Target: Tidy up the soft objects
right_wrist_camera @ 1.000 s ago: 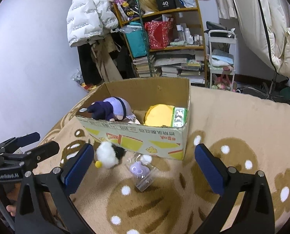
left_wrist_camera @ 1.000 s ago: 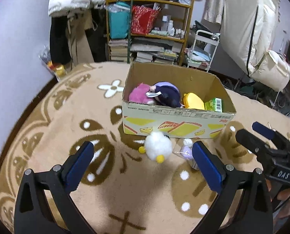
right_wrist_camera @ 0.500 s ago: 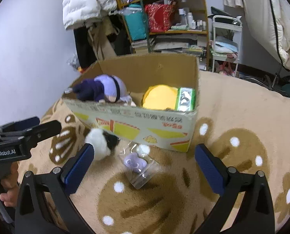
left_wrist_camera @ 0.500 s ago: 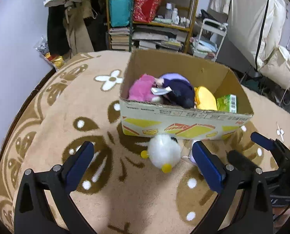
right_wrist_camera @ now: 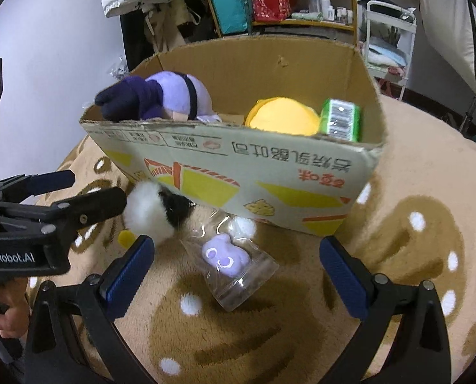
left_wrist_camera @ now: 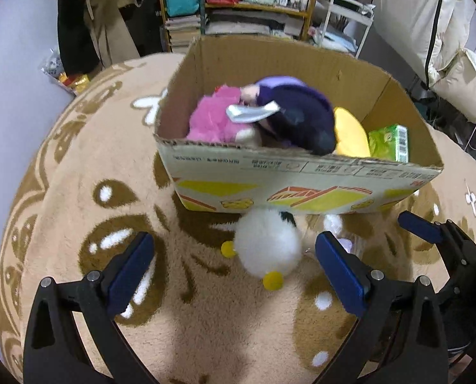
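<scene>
L: I hold left gripper (left_wrist_camera: 234,265) fingers spread wide, empty | white plush (left_wrist_camera: 268,244) on rug, straight ahead between them, touching cardboard box (left_wrist_camera: 301,179) | R: right gripper (right_wrist_camera: 238,268) spread, empty; bagged purple toy (right_wrist_camera: 226,254) ahead | left nearer the plush

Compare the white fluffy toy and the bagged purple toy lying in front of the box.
The white fluffy toy is bare; the purple toy is sealed in a clear bag. The white one is larger and round, with yellow feet and a black patch; the purple one is smaller. The white one touches the cardboard box; the purple one lies nearer the right gripper. Both rest on the rug, outside the box.
</scene>
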